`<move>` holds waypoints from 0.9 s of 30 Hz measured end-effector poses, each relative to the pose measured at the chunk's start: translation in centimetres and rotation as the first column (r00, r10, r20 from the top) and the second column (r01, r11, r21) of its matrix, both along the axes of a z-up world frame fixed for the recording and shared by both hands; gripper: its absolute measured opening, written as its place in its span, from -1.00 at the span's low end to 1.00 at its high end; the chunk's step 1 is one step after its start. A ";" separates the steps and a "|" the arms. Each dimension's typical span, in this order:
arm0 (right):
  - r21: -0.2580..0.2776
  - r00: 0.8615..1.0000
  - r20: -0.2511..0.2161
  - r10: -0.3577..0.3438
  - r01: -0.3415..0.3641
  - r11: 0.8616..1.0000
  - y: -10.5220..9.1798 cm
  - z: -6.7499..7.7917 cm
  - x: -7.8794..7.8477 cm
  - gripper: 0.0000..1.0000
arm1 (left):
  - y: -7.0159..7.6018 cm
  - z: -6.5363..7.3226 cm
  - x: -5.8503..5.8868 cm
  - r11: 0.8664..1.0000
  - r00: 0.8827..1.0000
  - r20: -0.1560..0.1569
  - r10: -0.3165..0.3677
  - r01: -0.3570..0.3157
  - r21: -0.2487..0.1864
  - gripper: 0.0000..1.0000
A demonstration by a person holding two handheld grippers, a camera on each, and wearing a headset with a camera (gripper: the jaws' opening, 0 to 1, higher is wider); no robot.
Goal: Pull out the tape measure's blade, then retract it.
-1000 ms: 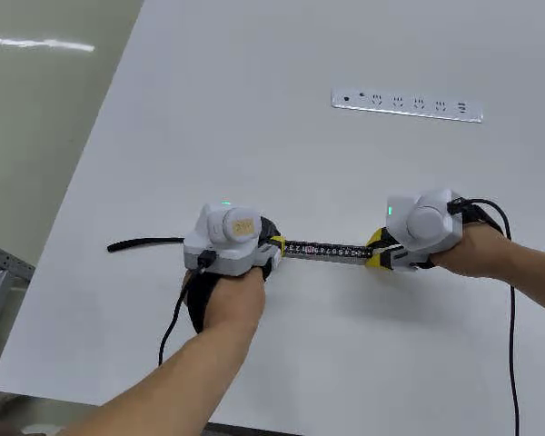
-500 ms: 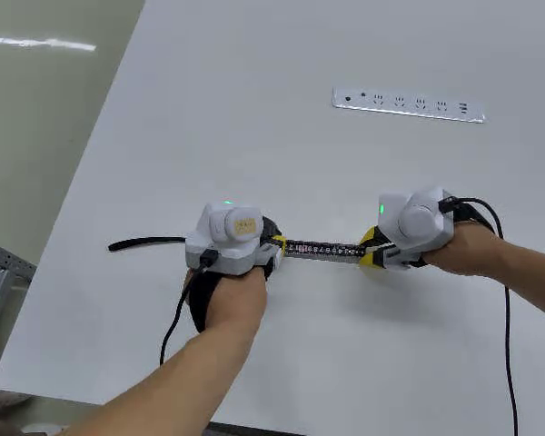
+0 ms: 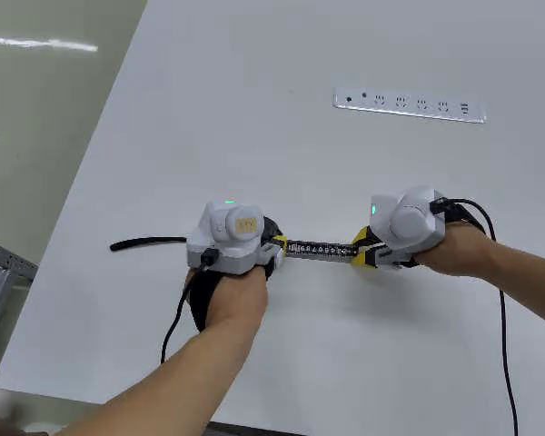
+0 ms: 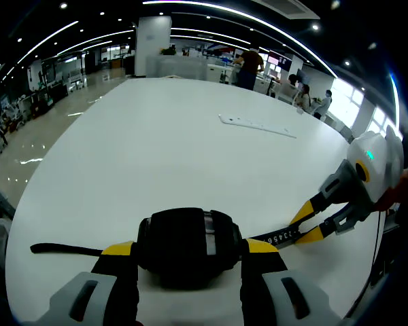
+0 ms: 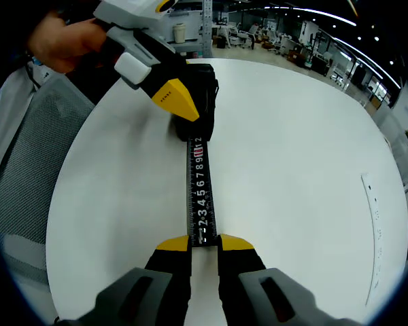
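Left gripper (image 4: 190, 248): 2 fingers clamped on the black tape measure case (image 5: 205, 88), which sits on the white desk (image 3: 254, 109). Right gripper (image 5: 204, 242): fingers pinched on the blade (image 5: 200, 183) tip. Versus 1 s ago, the right gripper is nearer the case and the exposed blade is shorter.

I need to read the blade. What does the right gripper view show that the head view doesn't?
Right gripper view: the blade's numerals, legible, and the right gripper pinching its tip. Head view: the black strap trailing from the case on the table, and the cables hanging from both hands. Both: the blade, the black case clamped by the left gripper, and the power strip.
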State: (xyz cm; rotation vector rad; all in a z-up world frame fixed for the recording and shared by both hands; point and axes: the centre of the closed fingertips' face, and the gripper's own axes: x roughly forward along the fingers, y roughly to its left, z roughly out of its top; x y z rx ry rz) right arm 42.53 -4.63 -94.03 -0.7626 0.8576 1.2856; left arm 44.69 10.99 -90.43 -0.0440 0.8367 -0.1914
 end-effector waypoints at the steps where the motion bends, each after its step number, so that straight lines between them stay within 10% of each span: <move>1: 0.002 1.000 0.000 0.001 -0.001 1.000 0.1 0.0 0.1 -0.73 | 0.0 0.0 0.0 1.000 1.000 0.000 0.000 0.000 0.000 0.14; 27: 0.027 1.000 -0.002 0.017 -0.016 1.000 2.7 0.0 0.2 -0.72 | 0.0 0.0 0.0 1.000 1.000 -0.006 -0.003 0.003 -0.001 0.14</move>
